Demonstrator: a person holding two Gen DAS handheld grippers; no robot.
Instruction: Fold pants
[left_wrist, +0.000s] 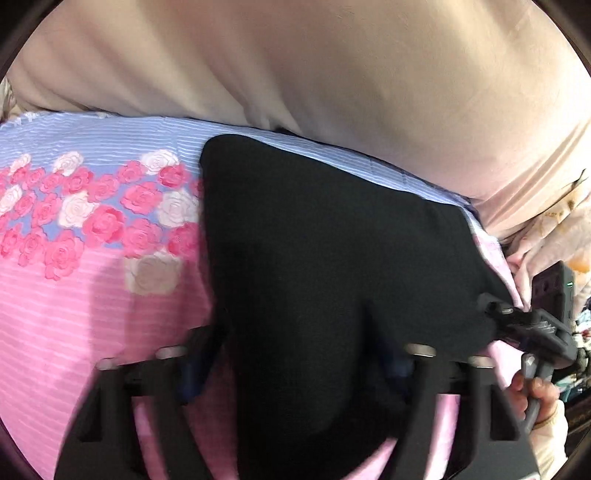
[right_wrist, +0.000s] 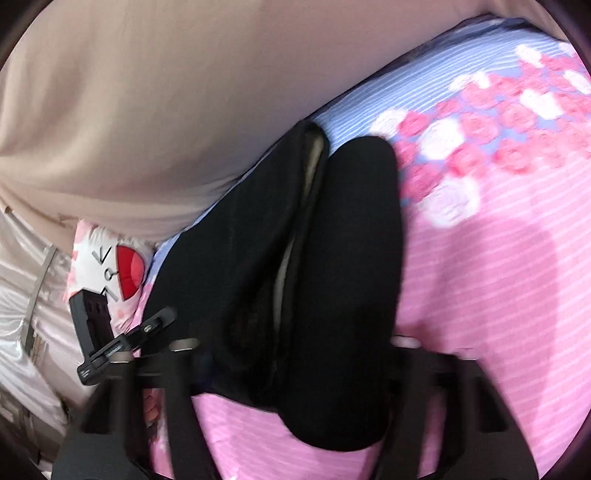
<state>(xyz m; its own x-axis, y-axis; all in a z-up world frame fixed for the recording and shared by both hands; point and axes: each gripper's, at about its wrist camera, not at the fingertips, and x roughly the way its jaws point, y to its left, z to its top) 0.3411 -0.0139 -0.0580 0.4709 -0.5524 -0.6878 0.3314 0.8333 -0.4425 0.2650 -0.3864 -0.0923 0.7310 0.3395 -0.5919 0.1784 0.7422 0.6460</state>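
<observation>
Pants: I see black fabric pants (left_wrist: 332, 258), doubled over on themselves and lying lengthwise on the bed cover. The right wrist view shows two stacked layers with a seam gap between them (right_wrist: 295, 229).
Pants position: they lie on the cover just in front of the tan bedding, with the near end reaching back between my tongs in both views.
Surface: a pink and lavender striped bed cover printed with pink and white roses (left_wrist: 92, 295).
Backdrop: a large tan, smooth-cloth bedding mound (left_wrist: 295, 74) lies along the far edge of the cover.
Left gripper (left_wrist: 295, 363): black two-finger tongs, jaws partly apart, with the pants' near end lying between them. I cannot tell whether the pads press on the cloth, since the dark fabric hides them.
Right gripper (right_wrist: 291, 354): same build, jaws partly apart astride the pants' near end. I cannot tell its grip either.
Cross view: from the left wrist I see the right gripper at the pants' right edge and the hand (left_wrist: 535, 402) holding it.
Side item: a white cushion with a red semicircle print (right_wrist: 114, 266) lies left of the pants.
</observation>
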